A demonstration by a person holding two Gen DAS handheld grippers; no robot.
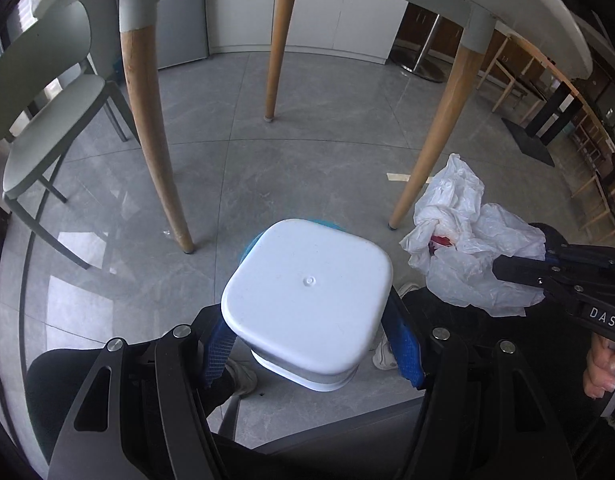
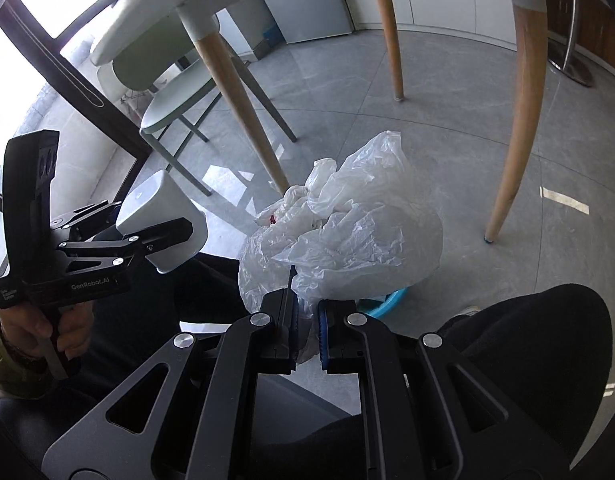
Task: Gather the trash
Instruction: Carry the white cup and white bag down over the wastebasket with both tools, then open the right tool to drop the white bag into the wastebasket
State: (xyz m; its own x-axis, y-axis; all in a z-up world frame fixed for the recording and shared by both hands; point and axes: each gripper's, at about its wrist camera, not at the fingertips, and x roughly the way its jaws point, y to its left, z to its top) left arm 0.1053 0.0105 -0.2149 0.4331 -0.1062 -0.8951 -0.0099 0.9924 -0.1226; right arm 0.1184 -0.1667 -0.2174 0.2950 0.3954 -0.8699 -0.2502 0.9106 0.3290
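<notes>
Right gripper (image 2: 307, 330) pinching white plastic trash bag (image 2: 347, 232), held above floor; left gripper (image 1: 307, 344) clamping upturned white bin (image 1: 307, 292) beside it, keep pinch firm, lift bag clear

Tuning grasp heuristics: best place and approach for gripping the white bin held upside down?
Grip the white bin across two opposite flat side walls, near the rim end, coming from the rim side as the left gripper does. Its rounded-square body offers parallel faces; the smooth base has no edge to pinch. The right gripper pinches the plastic bag.
</notes>
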